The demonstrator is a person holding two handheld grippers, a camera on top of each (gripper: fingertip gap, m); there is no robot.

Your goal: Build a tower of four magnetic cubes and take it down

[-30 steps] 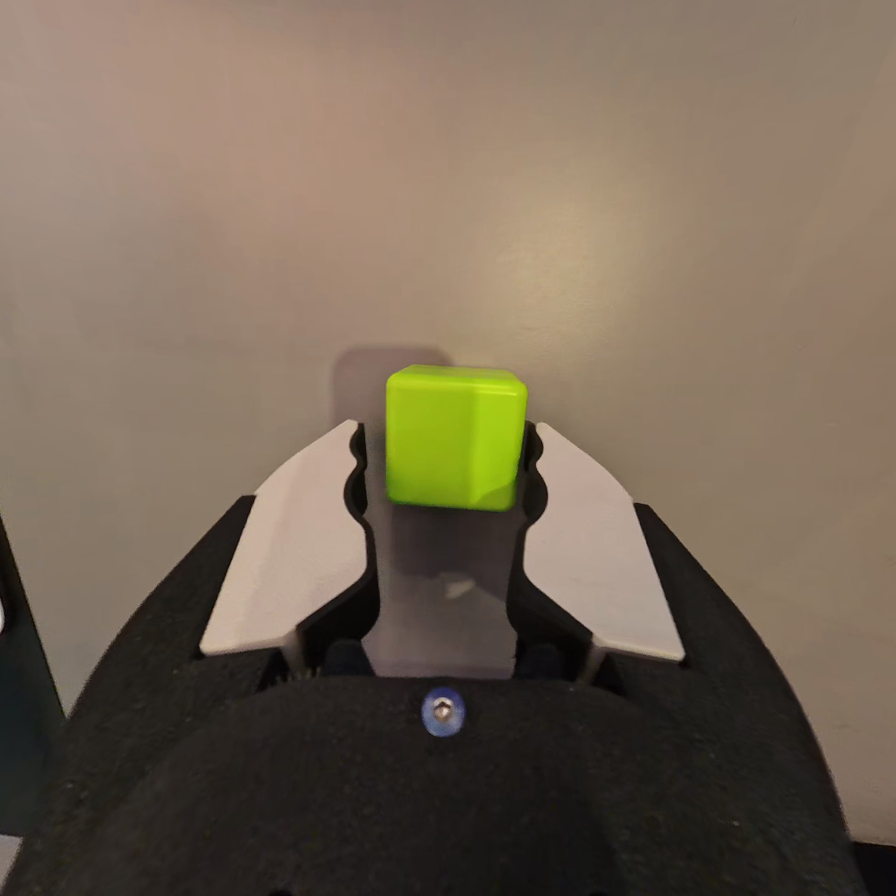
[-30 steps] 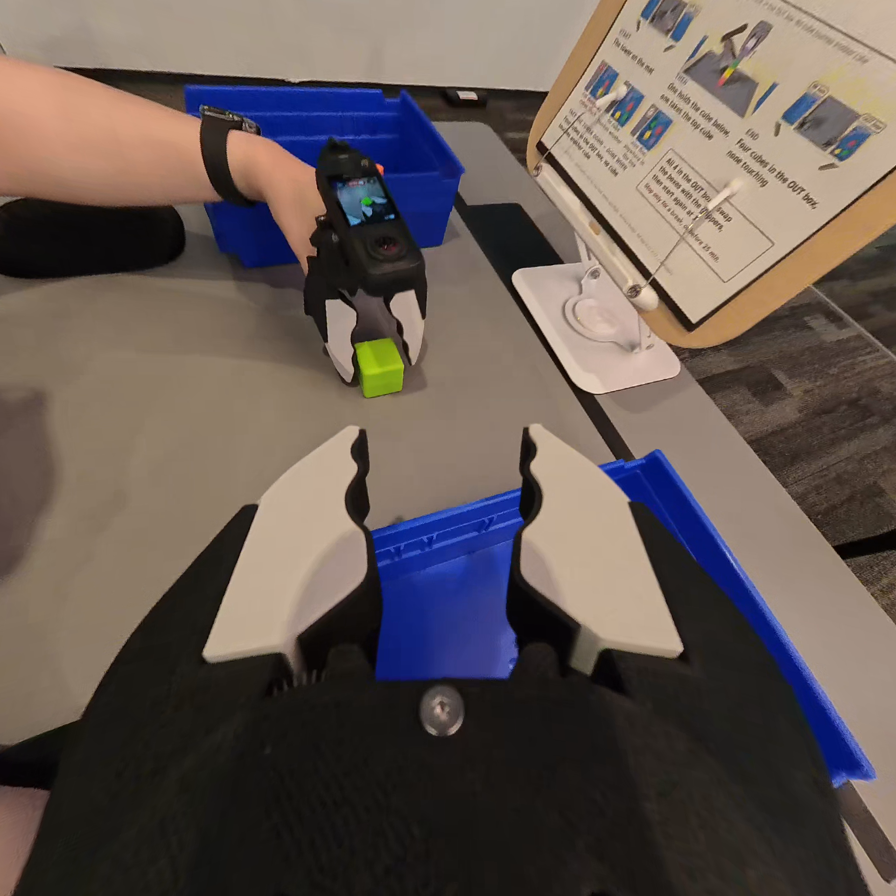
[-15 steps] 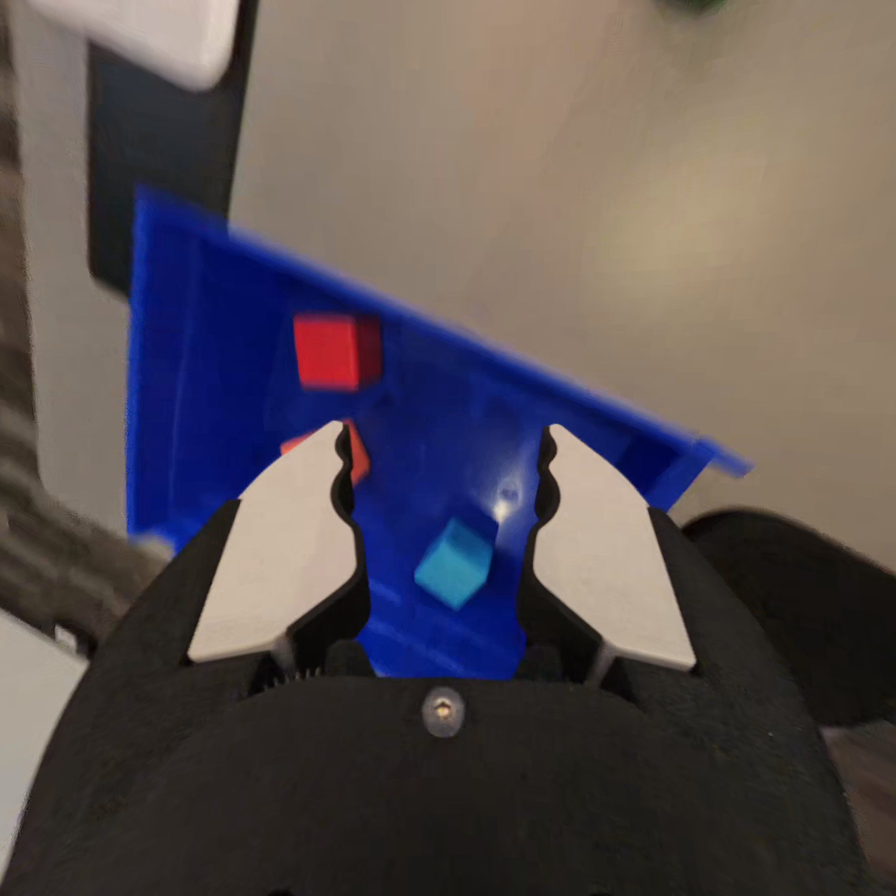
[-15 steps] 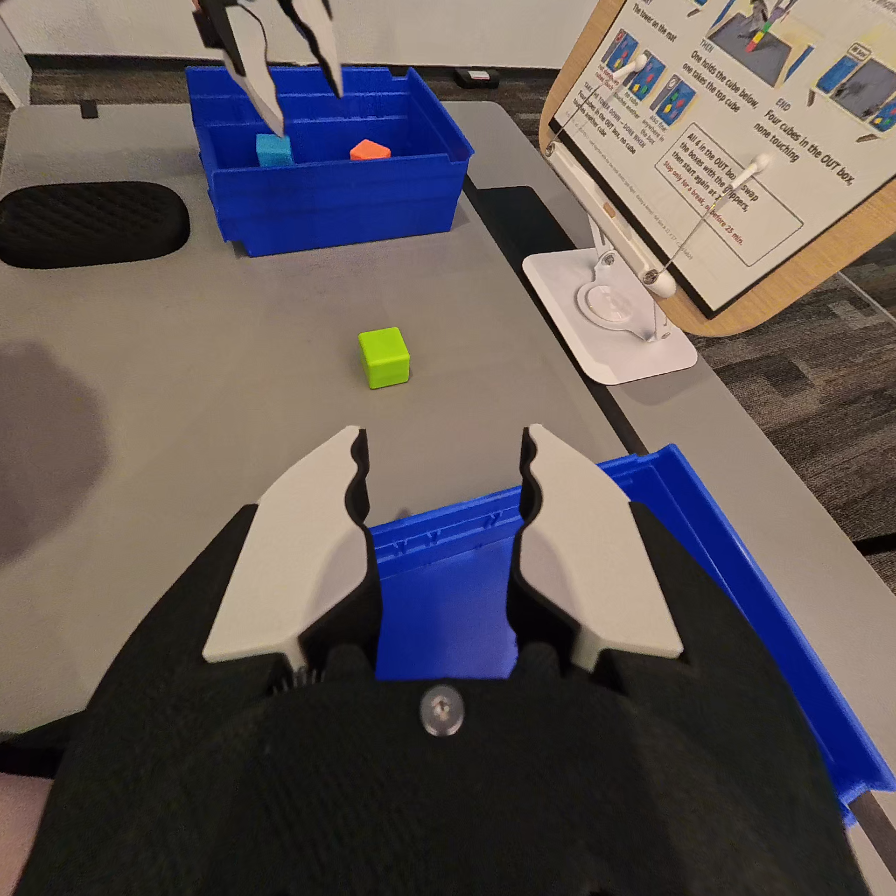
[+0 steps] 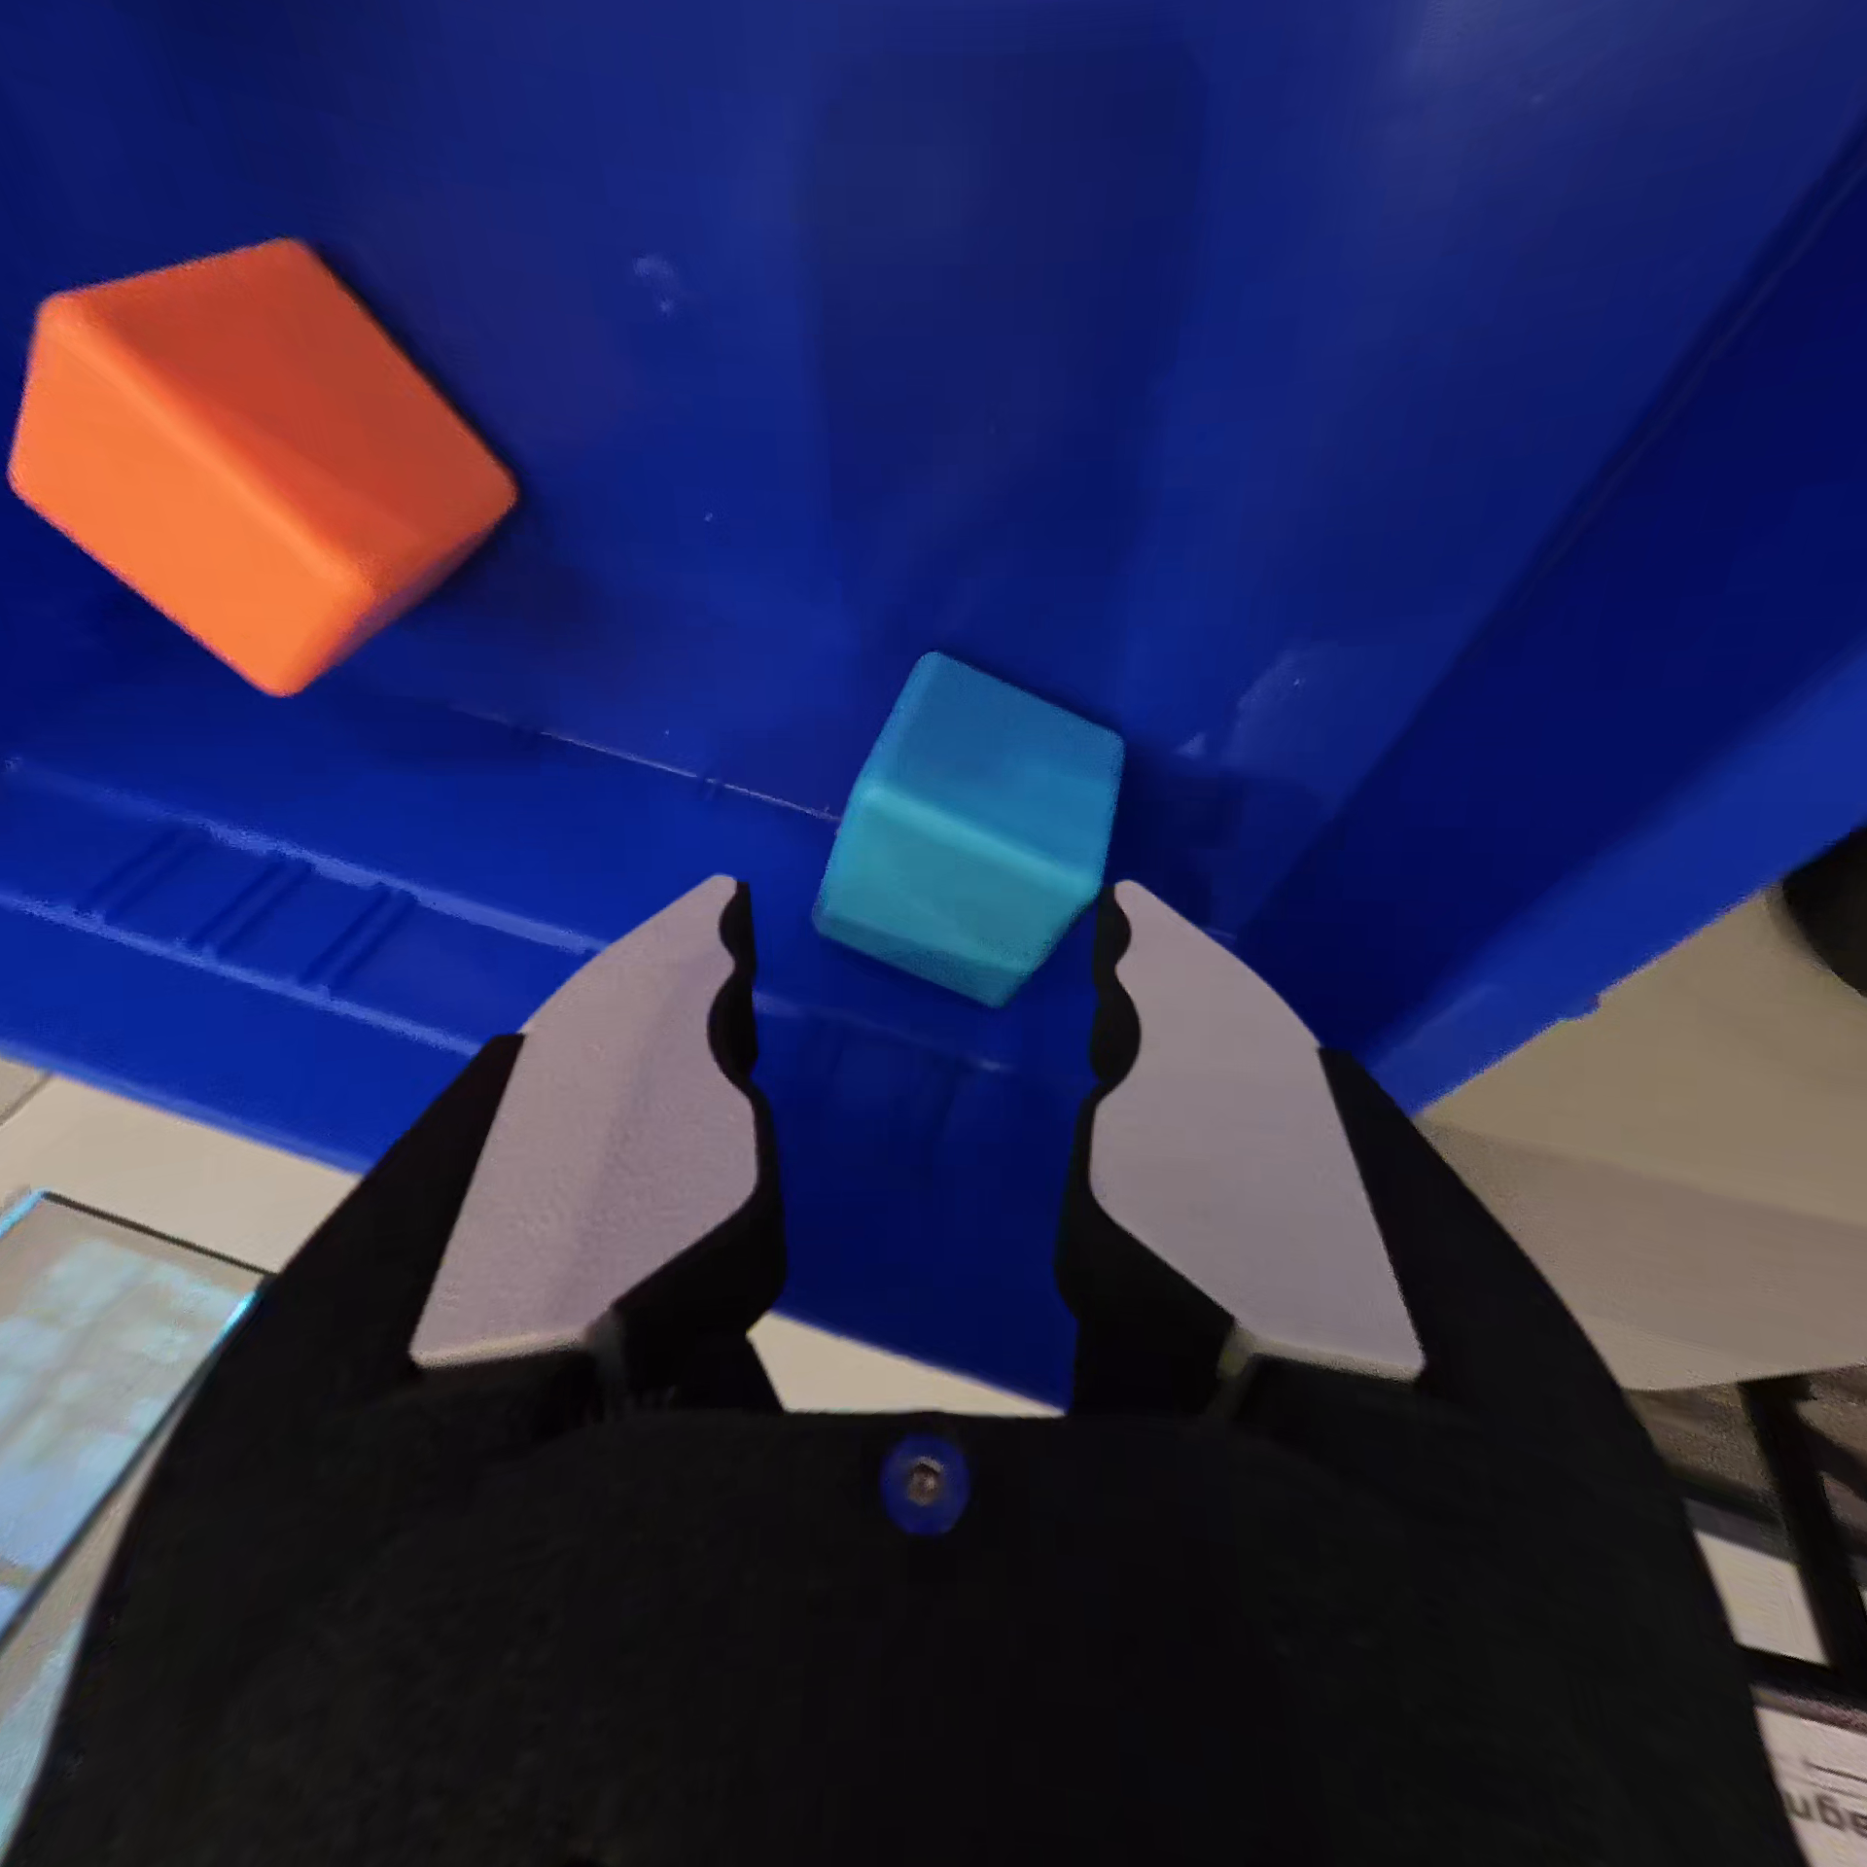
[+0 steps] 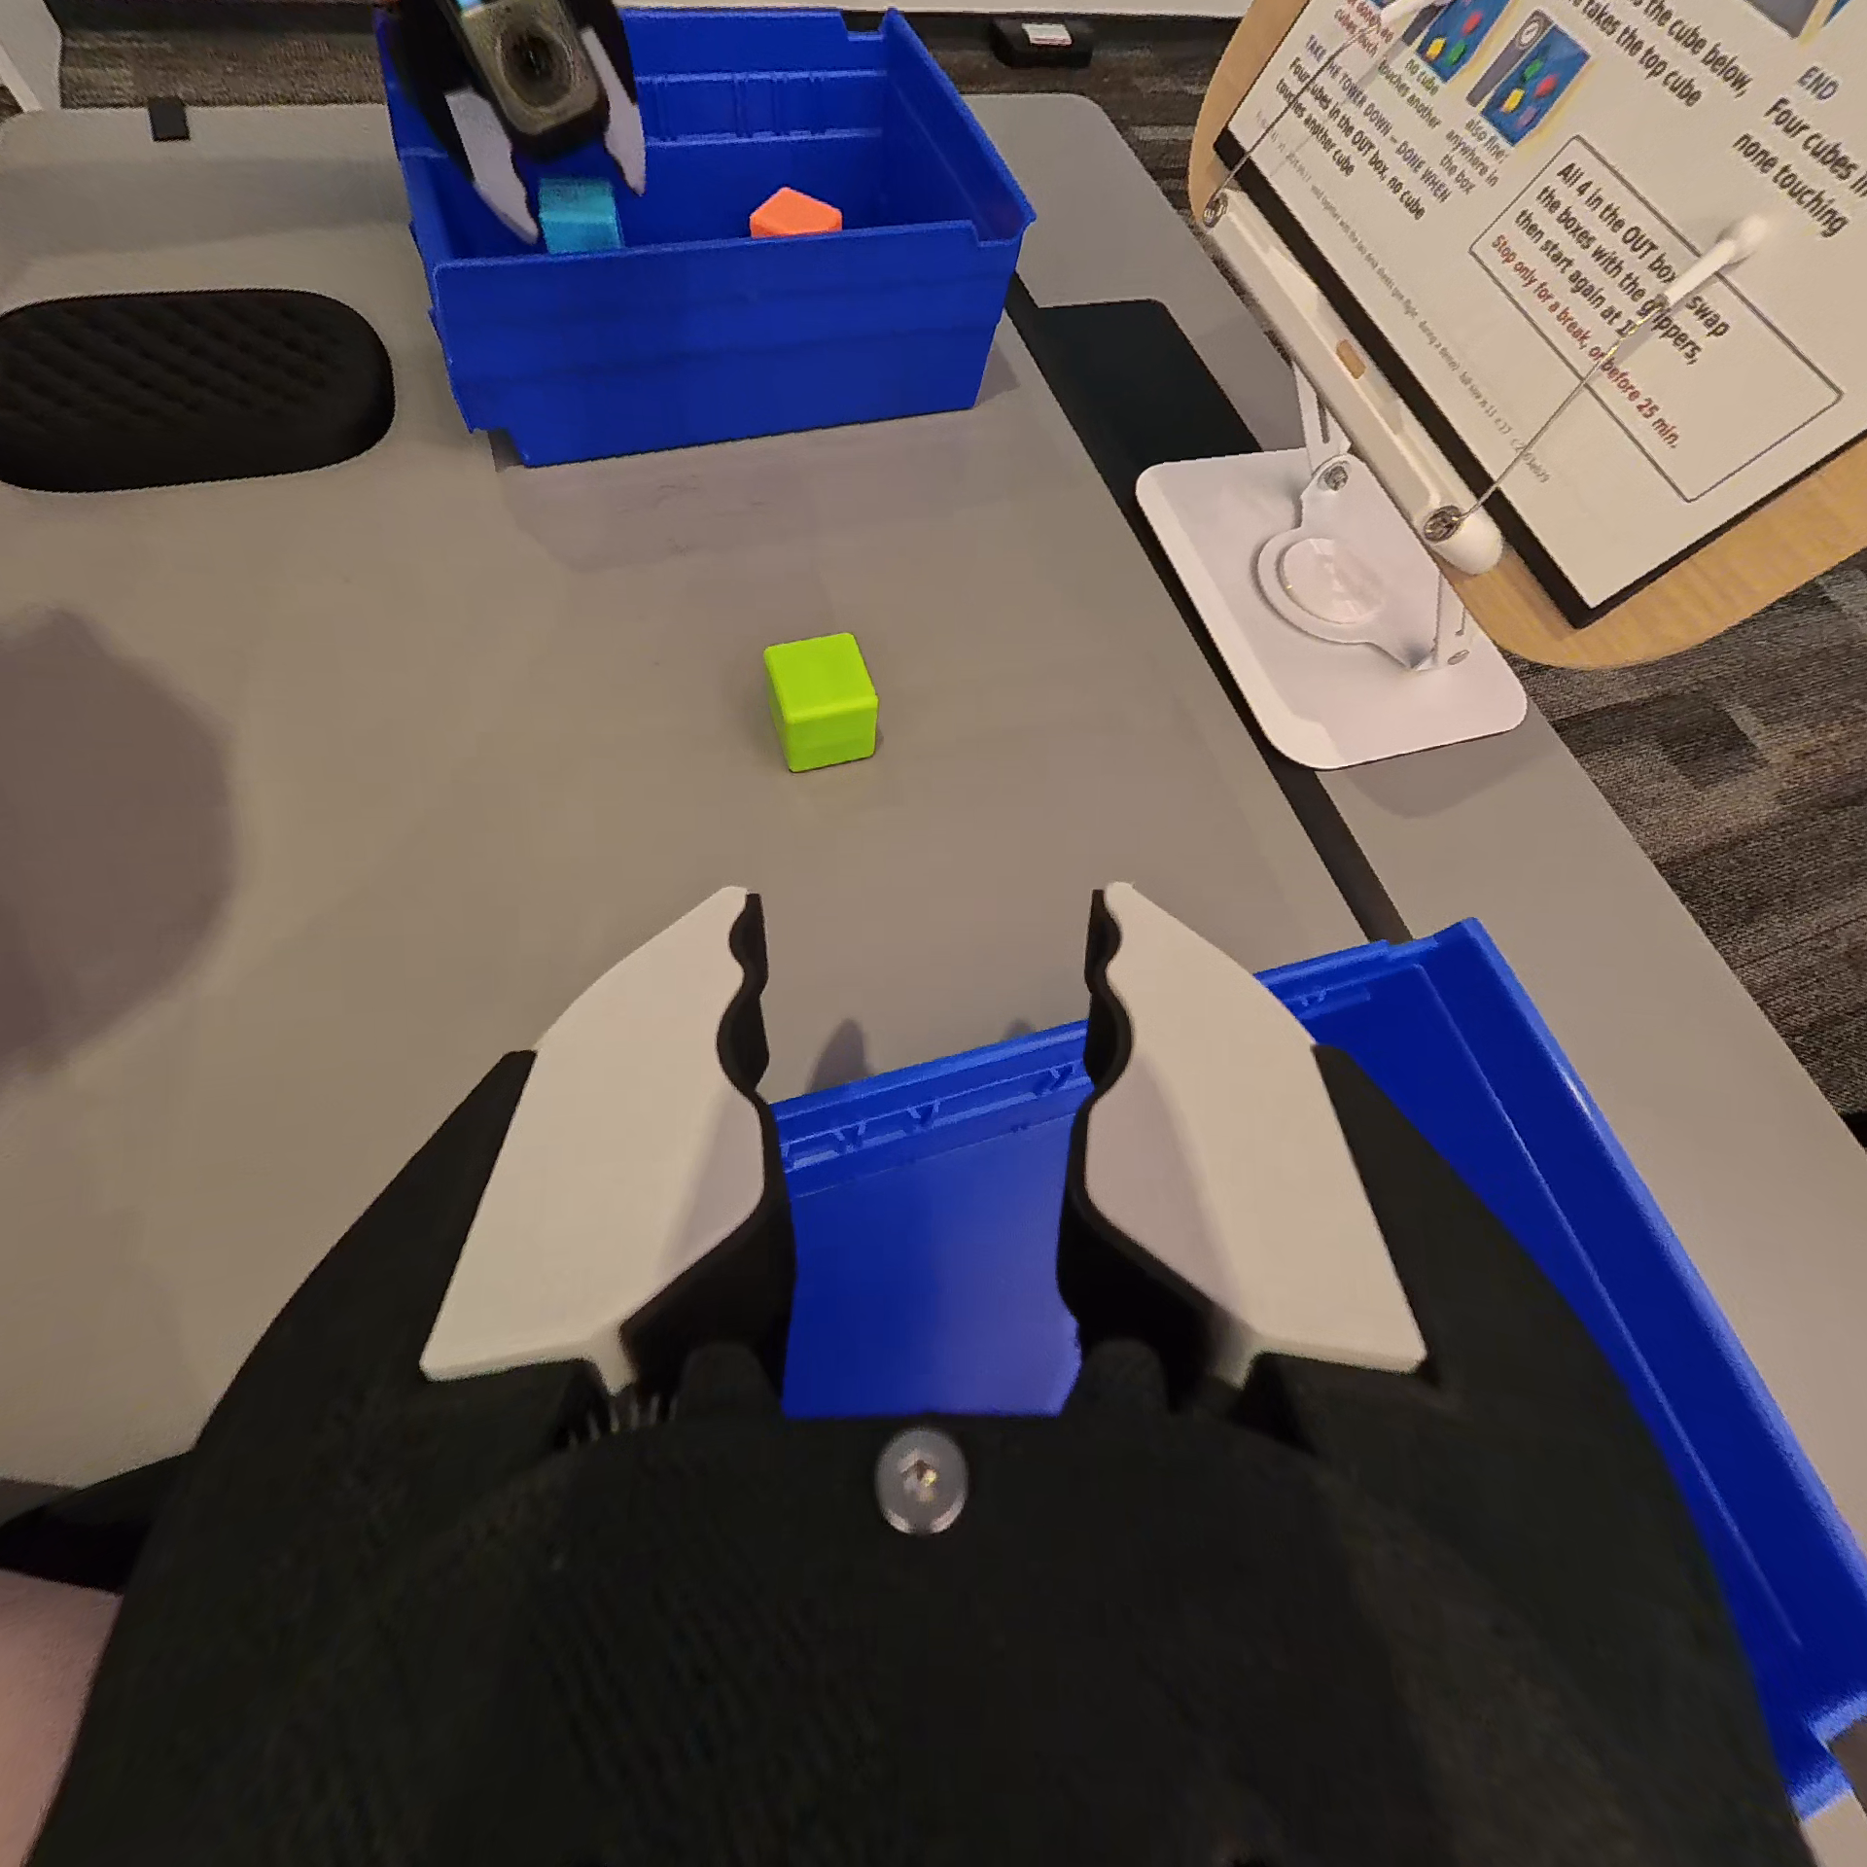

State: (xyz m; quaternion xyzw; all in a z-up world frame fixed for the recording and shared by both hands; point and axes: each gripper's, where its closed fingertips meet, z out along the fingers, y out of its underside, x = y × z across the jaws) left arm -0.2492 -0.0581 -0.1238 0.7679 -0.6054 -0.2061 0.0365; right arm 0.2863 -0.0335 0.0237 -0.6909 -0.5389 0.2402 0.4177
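The left gripper (image 5: pixel 924 889) hung inside the far blue bin (image 5: pixel 1010 303), jaws spread wide and holding nothing, its tips just short of the blue cube (image 5: pixel 970 828). The right gripper (image 6: pixel 924 899) was likewise wide open and empty, poised over the near blue bin (image 6: pixel 1414 1020) at the table's close edge.

Beyond it, the green cube (image 6: pixel 820 701) sat alone on the grey table (image 6: pixel 404 707), flat on one face, apparently the tower's base. Farther off, in the far bin, the blue cube lay near the front wall with the orange cube (image 5: pixel 253 465) well apart from it.

The step in hand seemed to be fetching the second cube. A cube has no long axis, but the blue one sat turned, a corner edge toward the jaws, so the next move probably called for twisting the gripper to meet two flat faces squarely before closing.
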